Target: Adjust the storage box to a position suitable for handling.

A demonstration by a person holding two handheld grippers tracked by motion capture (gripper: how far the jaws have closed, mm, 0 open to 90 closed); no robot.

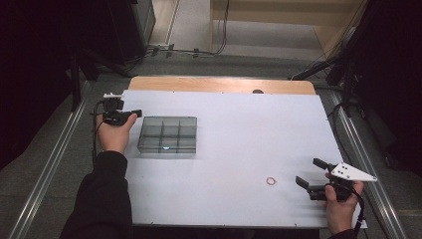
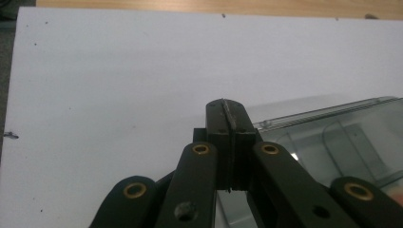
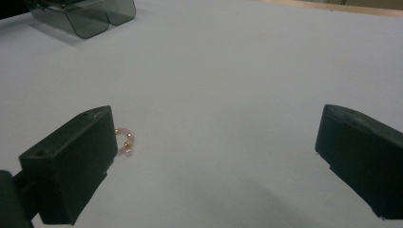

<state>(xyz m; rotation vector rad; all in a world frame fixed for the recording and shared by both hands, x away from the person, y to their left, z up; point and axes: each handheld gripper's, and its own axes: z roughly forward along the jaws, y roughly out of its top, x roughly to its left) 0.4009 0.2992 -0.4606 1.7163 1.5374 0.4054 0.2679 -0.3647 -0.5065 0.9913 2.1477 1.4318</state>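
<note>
With the right gripper spread wide, left gripper clenched empty, the thin bracelet could skid on the desk.

A white sheet covers the wooden tabletop. Black cables trail across the grey floor beyond it.

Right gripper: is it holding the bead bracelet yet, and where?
No. The right gripper is open and empty; the bracelet lies on the white sheet beside one jaw.
</note>
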